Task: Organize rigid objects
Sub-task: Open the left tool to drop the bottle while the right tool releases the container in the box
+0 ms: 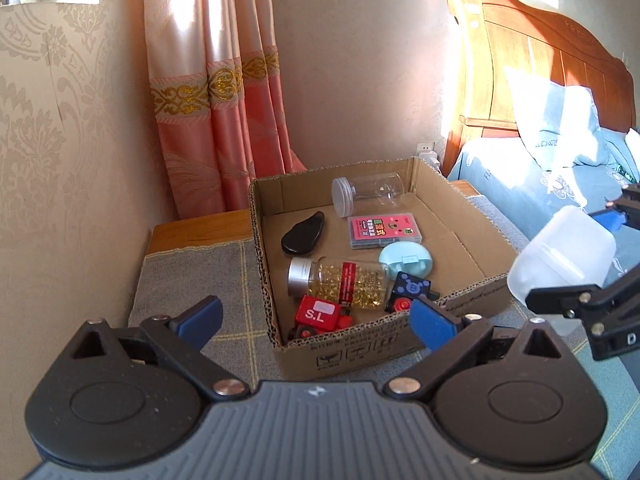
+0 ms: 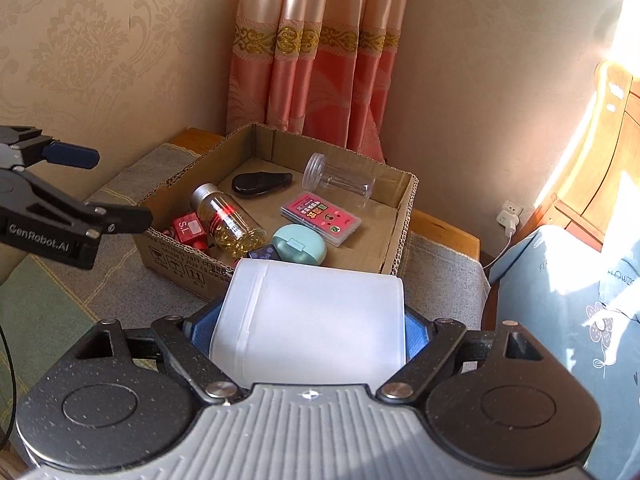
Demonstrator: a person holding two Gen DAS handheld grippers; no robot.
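My right claw (image 2: 308, 330) is clenched on the white plastic jar (image 2: 310, 320), held just in front of the cardboard box (image 2: 180, 262). My left claw (image 1: 316, 316) hangs released at the box's near wall.

my right gripper (image 2: 308, 336): matt black plastic, blue ribbed pads | held jar (image 2: 308, 320): frosted, smooth white plastic | box (image 2: 400, 232) ahead of it: rough corrugated cardboard | capsule bottle (image 2: 228, 220) inside: glossy, possibly glass, metal cap | cloth (image 2: 440, 280) beneath: matt grey weave
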